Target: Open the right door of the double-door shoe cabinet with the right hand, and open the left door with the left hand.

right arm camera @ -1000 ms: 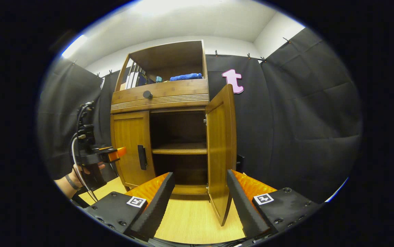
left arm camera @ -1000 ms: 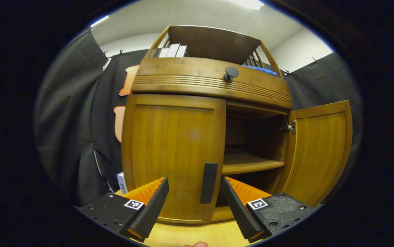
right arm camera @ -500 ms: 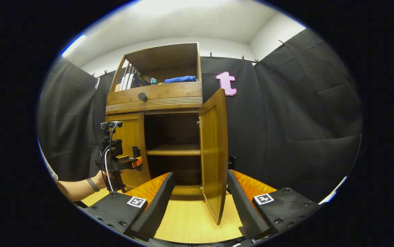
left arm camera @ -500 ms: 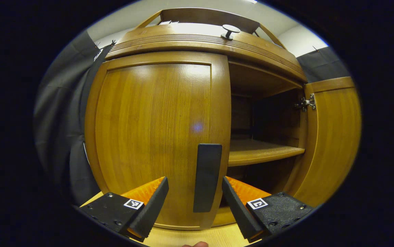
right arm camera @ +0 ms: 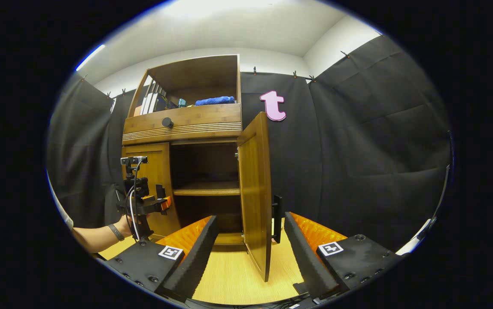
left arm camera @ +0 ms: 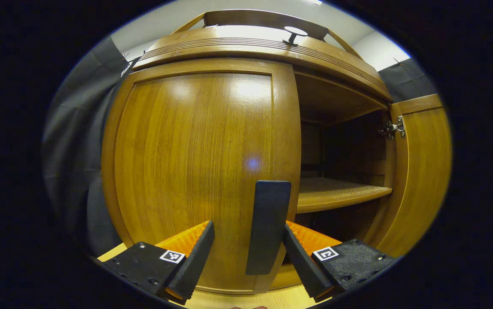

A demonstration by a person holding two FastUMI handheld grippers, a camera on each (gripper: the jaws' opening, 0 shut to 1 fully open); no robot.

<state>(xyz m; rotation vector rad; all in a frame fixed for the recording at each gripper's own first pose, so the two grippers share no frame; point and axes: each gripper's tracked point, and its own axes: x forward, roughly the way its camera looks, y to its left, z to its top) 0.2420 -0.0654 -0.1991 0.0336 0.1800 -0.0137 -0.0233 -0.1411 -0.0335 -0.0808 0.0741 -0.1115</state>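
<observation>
Black gripper housings [left arm camera: 349, 264], screws, square tags; dark wristband [right arm camera: 116, 232].

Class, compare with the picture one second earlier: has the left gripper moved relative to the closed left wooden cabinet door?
Yes. The left gripper has moved closer to the closed left wooden cabinet door; its black vertical handle now stands between the open fingers.

The wooden shoe cabinet [right arm camera: 182, 124] stands on a pale wood floor. Its right door [right arm camera: 255, 193] is swung wide open, baring a shelf [right arm camera: 205, 189] inside. Its left door [left arm camera: 195, 171] is shut, its dark vertical handle [left arm camera: 268, 227] at the inner edge.
</observation>
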